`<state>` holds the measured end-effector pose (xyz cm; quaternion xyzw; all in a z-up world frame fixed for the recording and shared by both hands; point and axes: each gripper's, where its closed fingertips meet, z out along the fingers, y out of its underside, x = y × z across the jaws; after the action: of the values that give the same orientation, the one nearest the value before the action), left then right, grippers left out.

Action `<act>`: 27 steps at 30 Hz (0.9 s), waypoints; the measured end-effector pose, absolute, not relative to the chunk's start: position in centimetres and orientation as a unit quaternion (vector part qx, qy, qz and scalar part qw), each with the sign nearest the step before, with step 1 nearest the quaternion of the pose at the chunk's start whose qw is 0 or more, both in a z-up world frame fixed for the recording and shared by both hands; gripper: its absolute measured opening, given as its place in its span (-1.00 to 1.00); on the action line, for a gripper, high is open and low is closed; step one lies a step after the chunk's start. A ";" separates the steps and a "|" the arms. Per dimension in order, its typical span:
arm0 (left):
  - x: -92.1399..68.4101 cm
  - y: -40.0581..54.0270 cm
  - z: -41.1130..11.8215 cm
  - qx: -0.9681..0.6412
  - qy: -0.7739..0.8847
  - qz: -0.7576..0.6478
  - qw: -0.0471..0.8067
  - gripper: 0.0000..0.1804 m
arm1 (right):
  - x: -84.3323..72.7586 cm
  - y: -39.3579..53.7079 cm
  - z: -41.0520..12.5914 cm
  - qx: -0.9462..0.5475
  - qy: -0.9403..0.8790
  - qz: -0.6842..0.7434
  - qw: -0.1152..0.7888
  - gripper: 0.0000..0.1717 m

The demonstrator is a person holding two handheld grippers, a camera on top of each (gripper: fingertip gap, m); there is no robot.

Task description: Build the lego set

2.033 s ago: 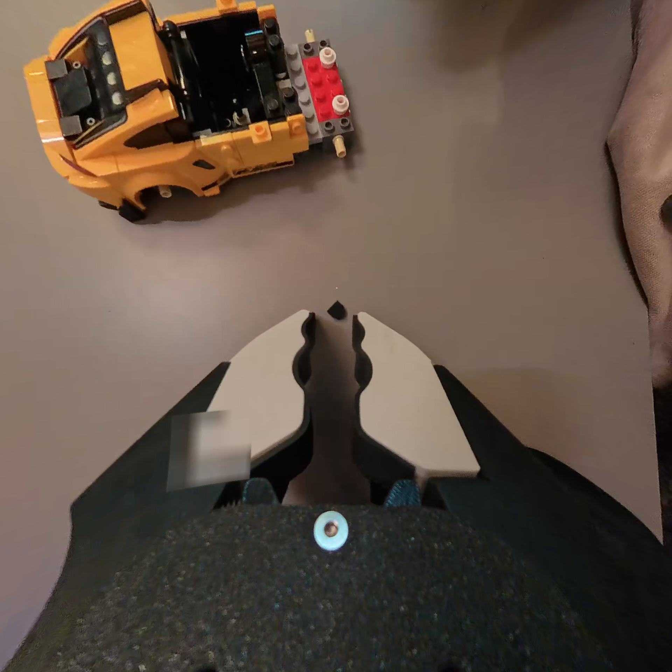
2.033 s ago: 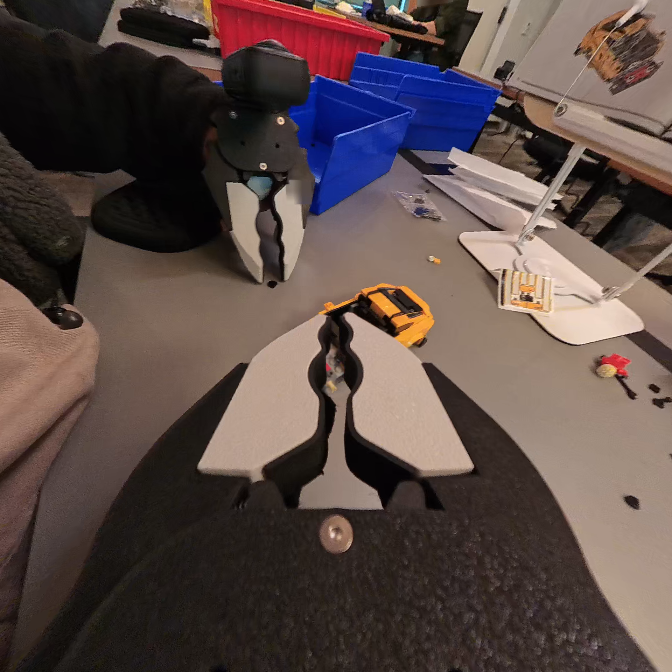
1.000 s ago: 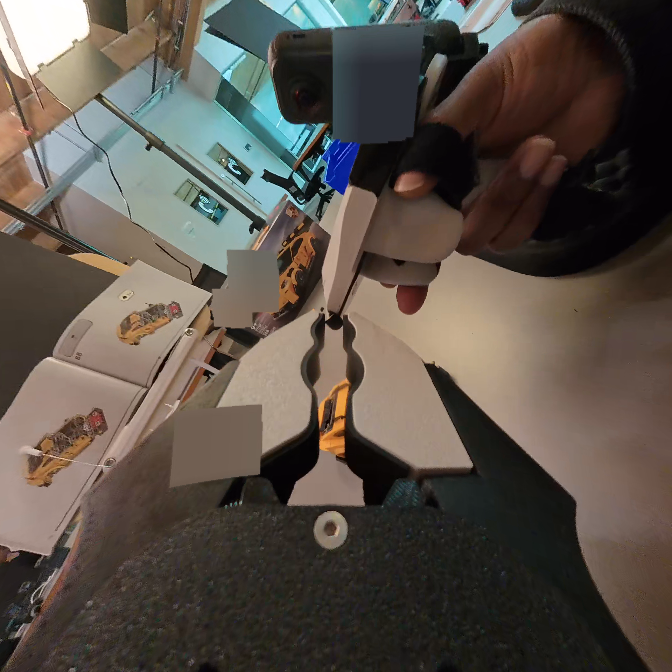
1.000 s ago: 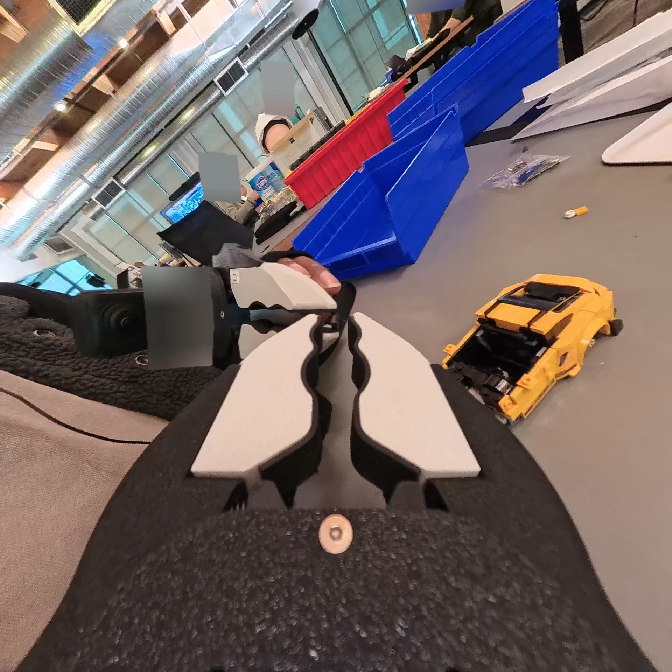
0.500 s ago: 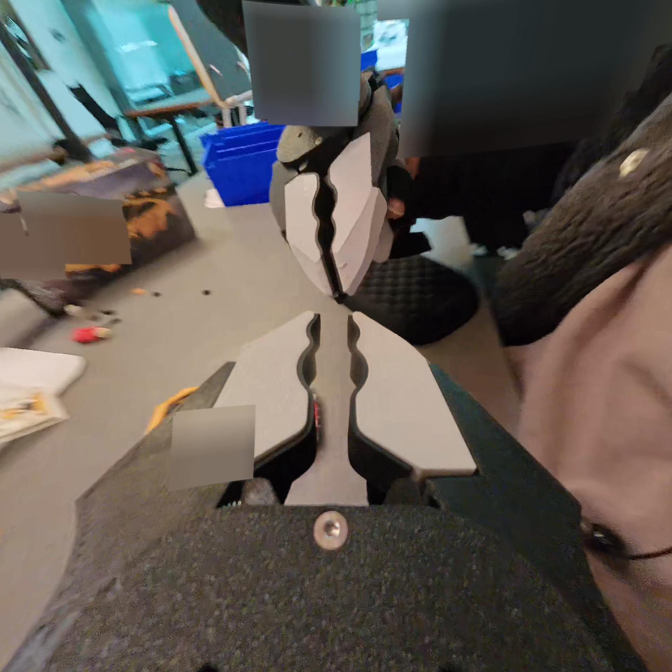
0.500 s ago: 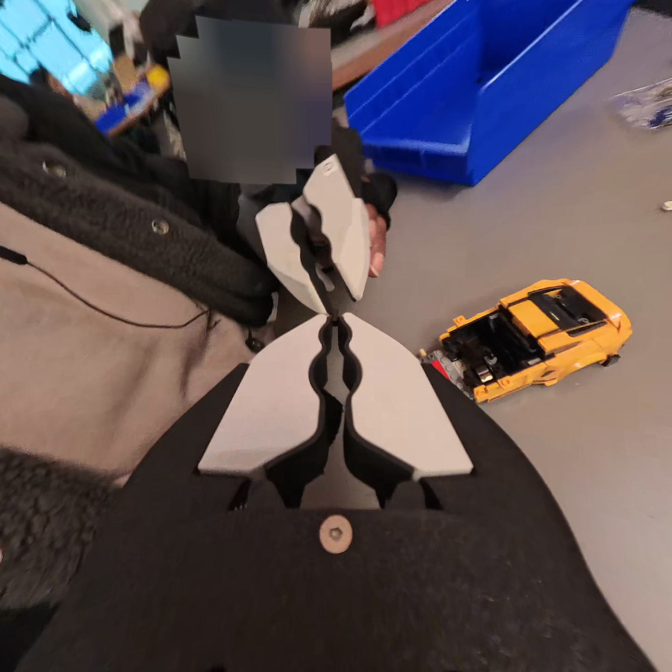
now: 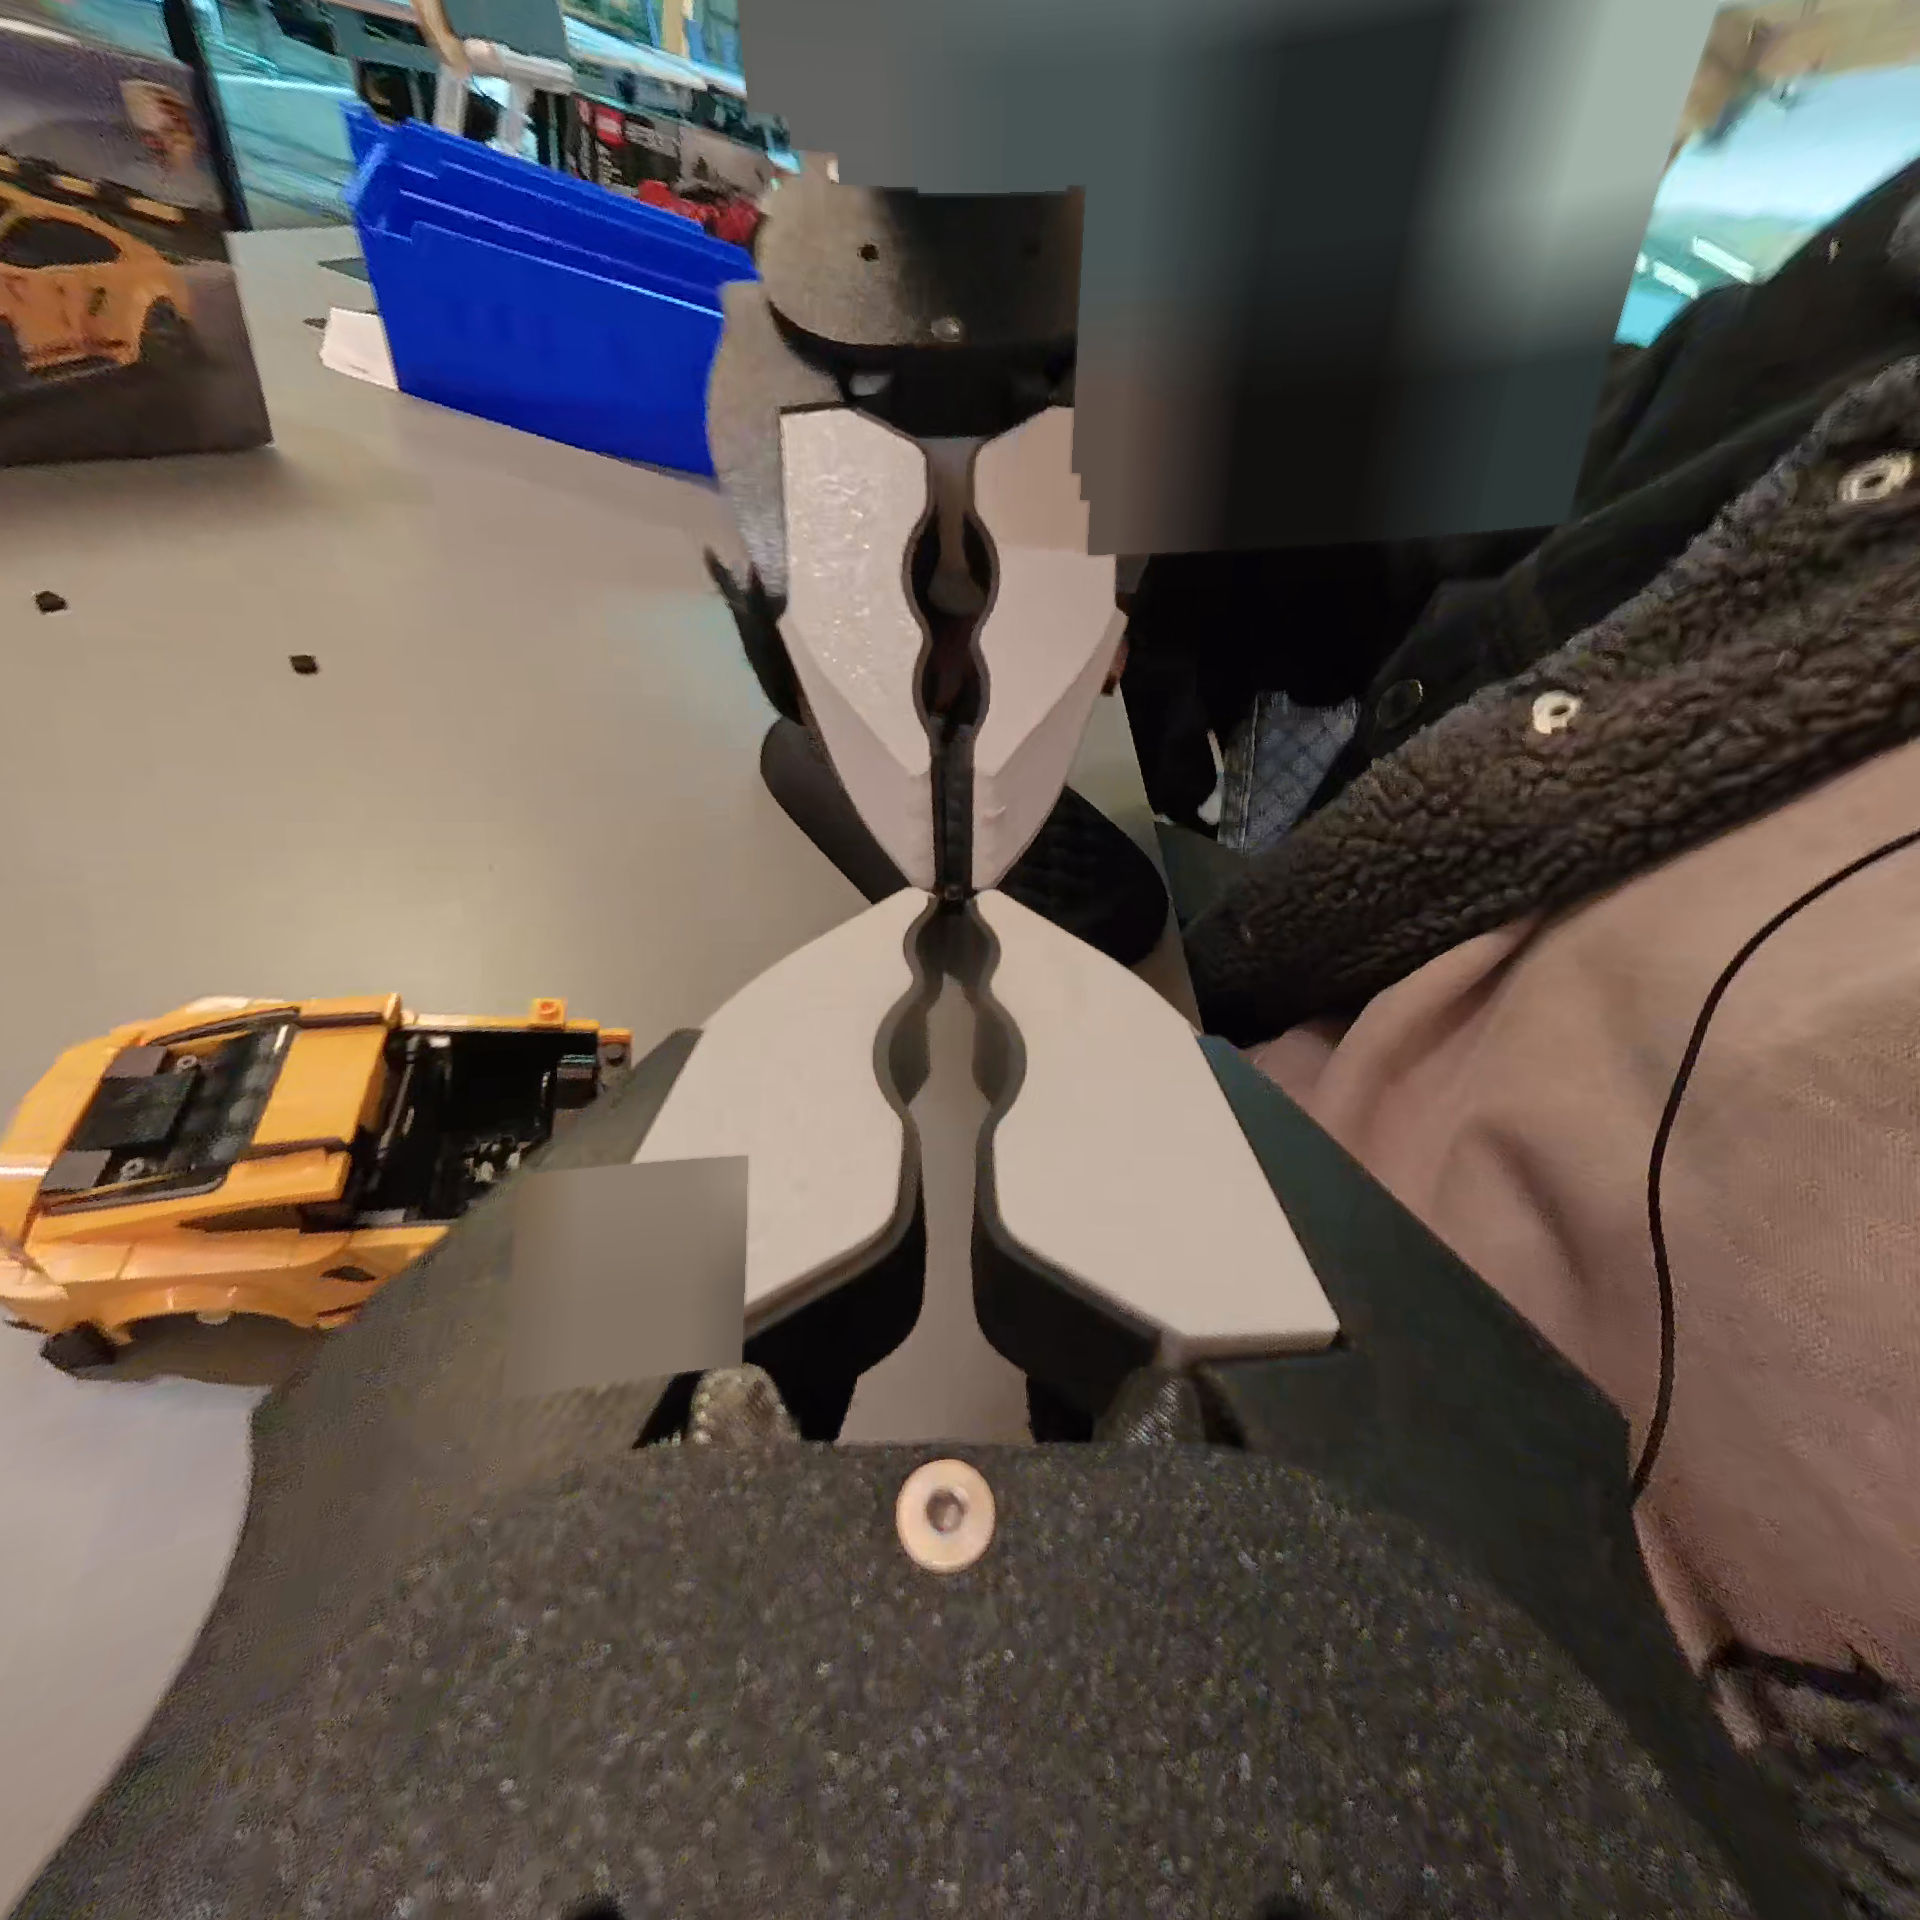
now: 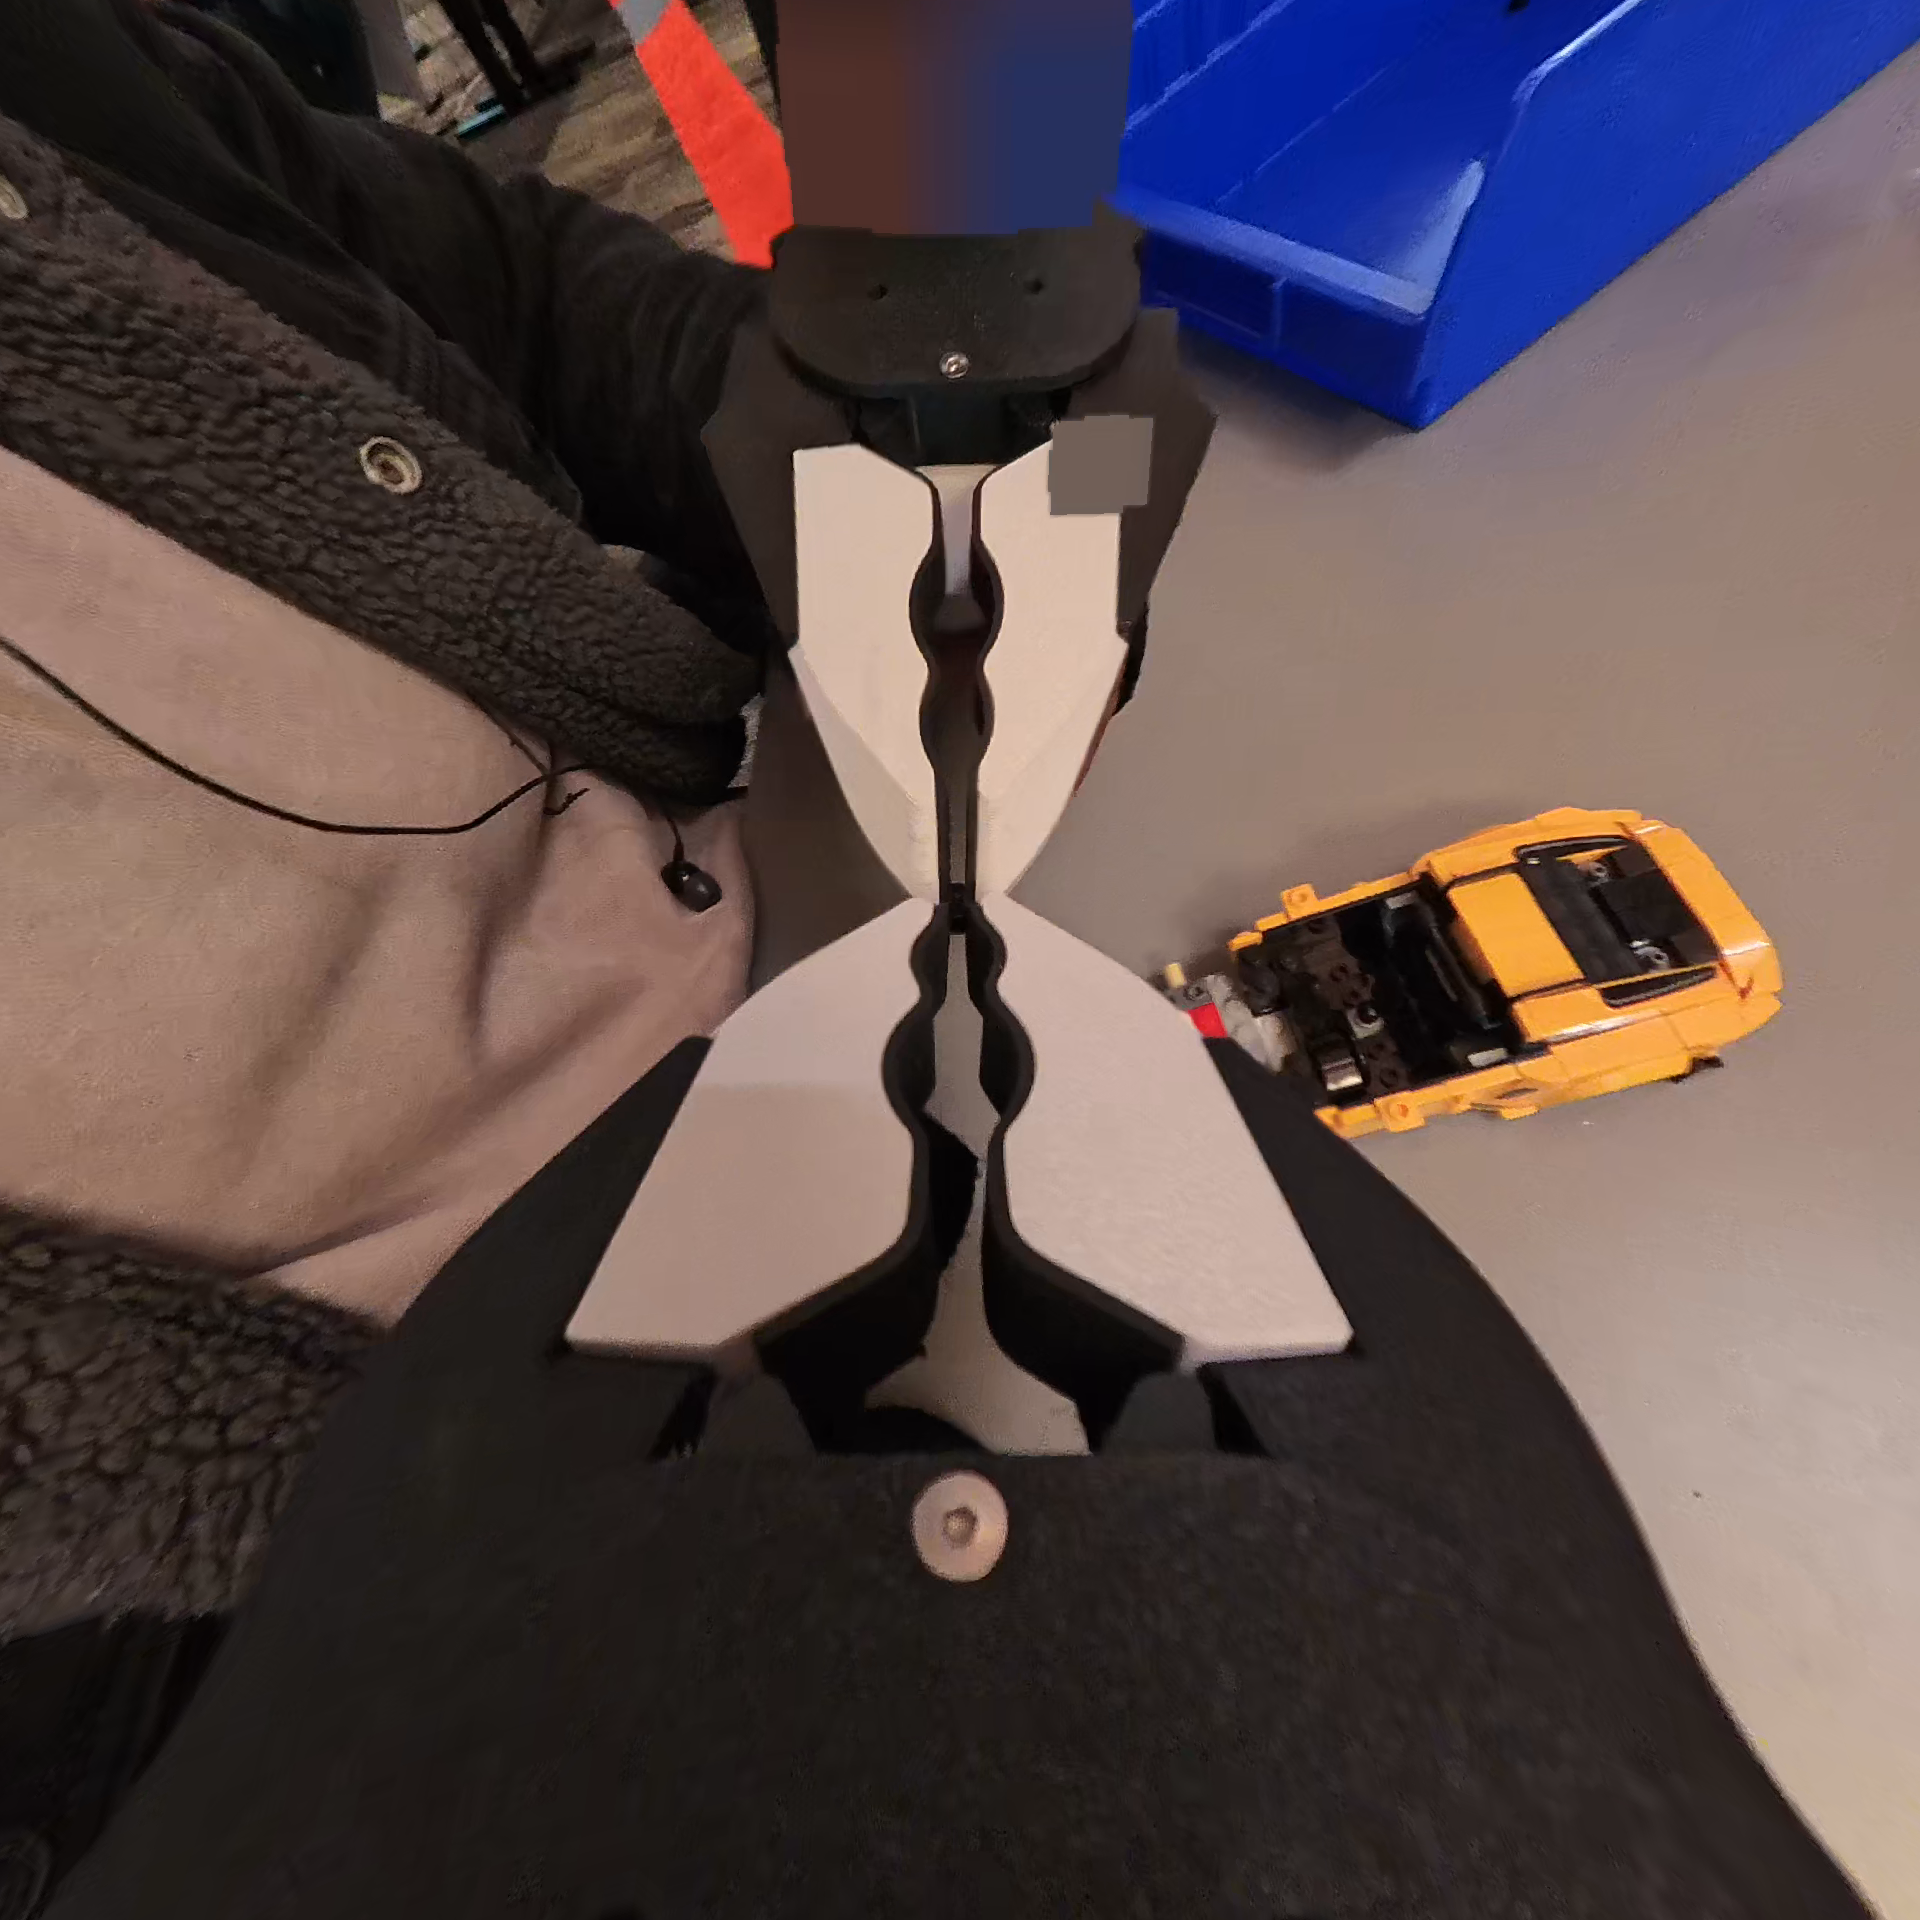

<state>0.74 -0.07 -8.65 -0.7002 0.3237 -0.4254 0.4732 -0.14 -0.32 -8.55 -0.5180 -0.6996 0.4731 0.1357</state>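
Fingers of the left gripper, apart half a second ago, are now drawn together tip to tip against the closed right gripper, a tiny black piece pinched between both. Nearby, the yellow brick car lies lengthwise across the grey table.

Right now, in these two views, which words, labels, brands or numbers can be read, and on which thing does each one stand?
Nothing can be quoted as legible text.
Dark box with a yellow car picture: any print on it is too blurred to read.
Dark box behind the blue bins: small print, too small to read.
Yellow brick car: no writing visible.
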 end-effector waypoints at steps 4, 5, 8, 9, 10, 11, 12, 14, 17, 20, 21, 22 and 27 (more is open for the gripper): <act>-2.4 1.9 -7.8 -0.708 0.244 -0.422 0.511 -0.97 | -0.8 2.8 -9.6 -0.590 -0.659 0.416 0.210 -0.72; -3.8 2.7 -7.6 -0.713 0.220 -0.405 0.529 -0.97 | -0.7 3.8 -10.6 -0.622 -0.643 0.380 0.236 -0.63; -7.6 4.3 -7.1 -0.722 0.163 -0.378 0.556 -0.97 | 0.2 5.7 -15.2 -0.693 -0.618 0.234 0.286 -0.28; -8.4 4.7 -6.9 -0.723 0.154 -0.372 0.561 -0.97 | 0.0 5.1 -16.2 -0.708 -0.606 0.223 0.287 -0.19; -9.1 5.2 -6.9 -0.724 0.147 -0.366 0.566 -0.97 | -0.4 4.6 -16.9 -0.723 -0.589 0.218 0.288 -0.10; -9.6 5.6 -6.9 -0.725 0.145 -0.361 0.569 -0.97 | -0.8 4.6 -17.4 -0.735 -0.575 0.204 0.295 -0.04; -9.9 5.9 -6.9 -0.724 0.144 -0.358 0.572 -0.97 | -1.2 4.9 -17.8 -0.747 -0.562 0.185 0.304 0.02; -10.2 6.4 -7.1 -0.722 0.145 -0.354 0.577 -0.97 | -2.2 5.0 -18.5 -0.768 -0.537 0.180 0.300 0.12; -10.3 6.4 -7.8 -0.719 0.144 -0.360 0.577 -0.97 | -3.8 5.9 -18.8 -0.778 -0.522 0.161 0.310 0.12; -10.8 6.2 -7.9 -0.715 0.143 -0.361 0.581 -0.97 | -4.2 6.5 -19.8 -0.774 -0.546 0.127 0.295 -0.07; -11.0 6.1 -8.0 -0.716 0.143 -0.357 0.583 -0.97 | -4.1 6.7 -19.8 -0.763 -0.563 0.123 0.293 -0.10; -11.2 6.0 -8.0 -0.714 0.142 -0.358 0.584 -0.97 | -3.9 6.8 -19.8 -0.754 -0.580 0.126 0.281 -0.11; -10.7 5.7 -8.0 -0.709 0.152 -0.374 0.579 -0.97 | -2.4 7.0 -19.7 -0.526 -0.805 0.173 0.214 -0.11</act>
<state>-10.72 5.73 -7.95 -0.7086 0.1515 -0.3738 0.5790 -2.42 6.96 -19.72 -0.5265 -0.8046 0.1729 0.2135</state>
